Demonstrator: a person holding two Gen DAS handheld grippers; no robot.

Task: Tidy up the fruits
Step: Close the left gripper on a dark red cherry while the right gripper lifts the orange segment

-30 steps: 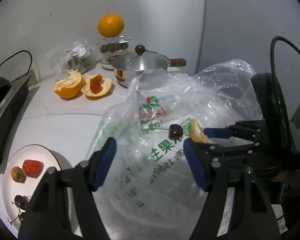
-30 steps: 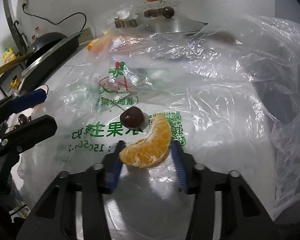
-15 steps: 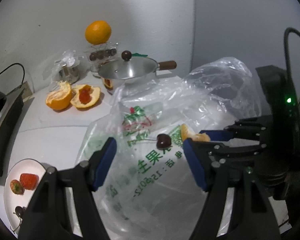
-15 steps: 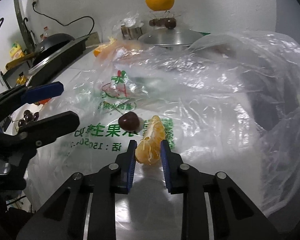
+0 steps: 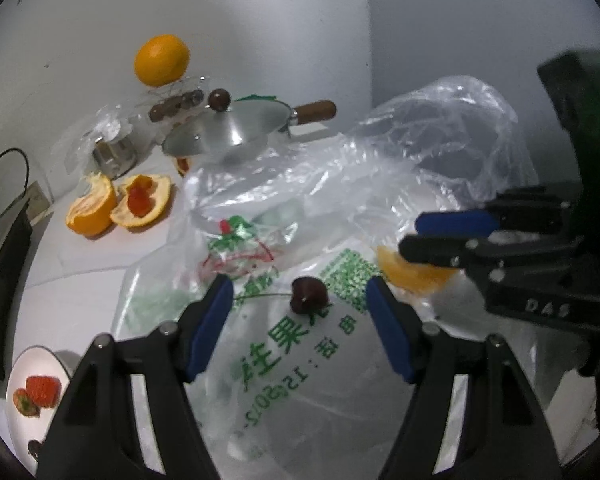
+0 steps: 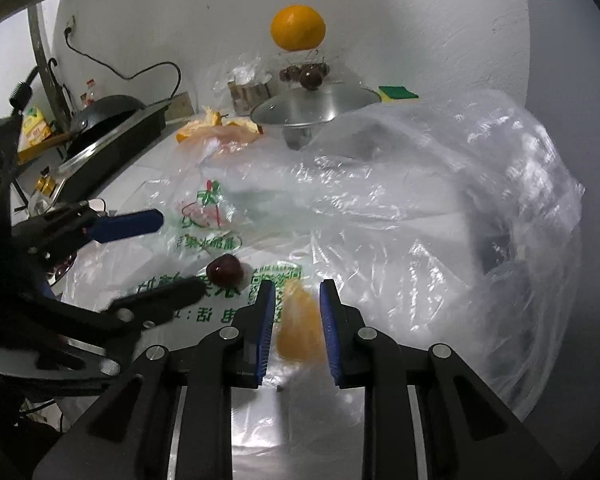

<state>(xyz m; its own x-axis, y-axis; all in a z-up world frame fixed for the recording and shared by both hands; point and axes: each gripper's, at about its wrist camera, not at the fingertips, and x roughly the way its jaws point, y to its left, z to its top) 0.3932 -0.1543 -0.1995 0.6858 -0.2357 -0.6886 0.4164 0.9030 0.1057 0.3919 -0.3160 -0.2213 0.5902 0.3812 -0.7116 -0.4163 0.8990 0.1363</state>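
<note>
An orange segment [image 6: 300,330] sits between the blue pads of my right gripper [image 6: 298,312], which is shut on it above the clear plastic bag [image 6: 400,220]. It also shows in the left wrist view [image 5: 412,274], held by the right gripper [image 5: 428,236]. A dark cherry [image 5: 308,300] with a stem lies on the bag, between the open fingers of my left gripper [image 5: 300,308]. In the right wrist view the cherry [image 6: 225,269] lies just left of the segment, with the left gripper [image 6: 168,256] around it.
A white plate [image 5: 18,424] with strawberries sits at lower left. Orange peel halves [image 5: 120,204], a lidded steel pan [image 5: 232,132], a whole orange [image 5: 162,60] on a rack and a black stove [image 6: 112,132] stand behind the bag.
My right gripper closed on the orange segment and lifted it a little. My left gripper moved forward so the cherry now lies between its open fingers.
</note>
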